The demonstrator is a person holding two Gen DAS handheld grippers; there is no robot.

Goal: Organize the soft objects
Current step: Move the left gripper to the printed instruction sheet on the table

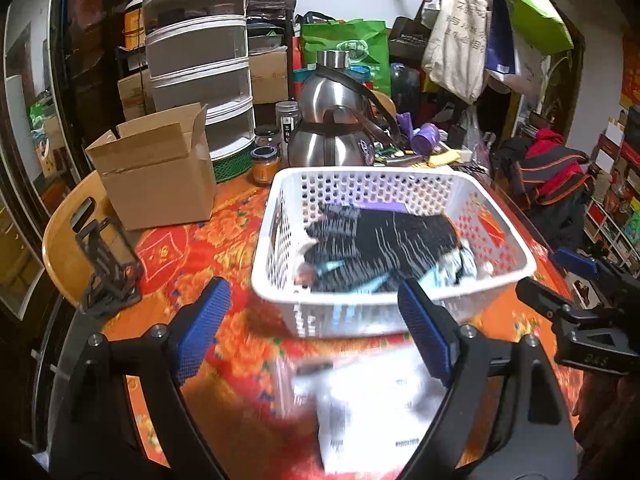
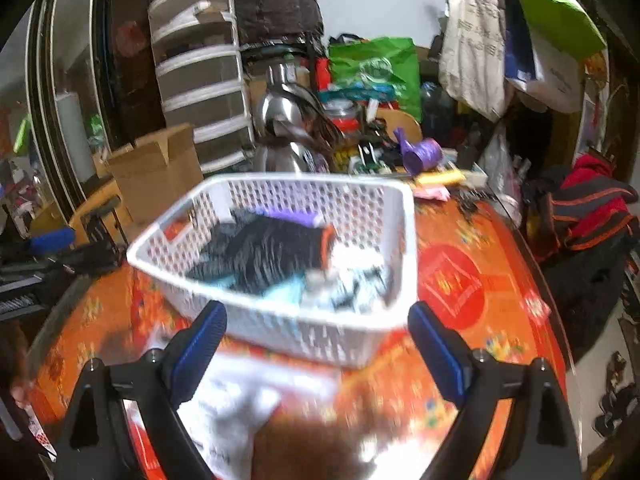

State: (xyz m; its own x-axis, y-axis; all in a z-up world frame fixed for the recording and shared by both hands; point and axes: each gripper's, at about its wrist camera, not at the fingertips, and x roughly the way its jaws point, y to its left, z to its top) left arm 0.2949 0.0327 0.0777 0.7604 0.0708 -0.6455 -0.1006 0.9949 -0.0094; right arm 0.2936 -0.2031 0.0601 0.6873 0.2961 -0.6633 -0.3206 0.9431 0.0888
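Both grippers were spread wide, holding nothing: left gripper, then right gripper. White cloth lay near them on the table, dark clothes in the basket beyond.

The basket is open on top. A box stands left, a kettle behind. Bare surface lies right of it.
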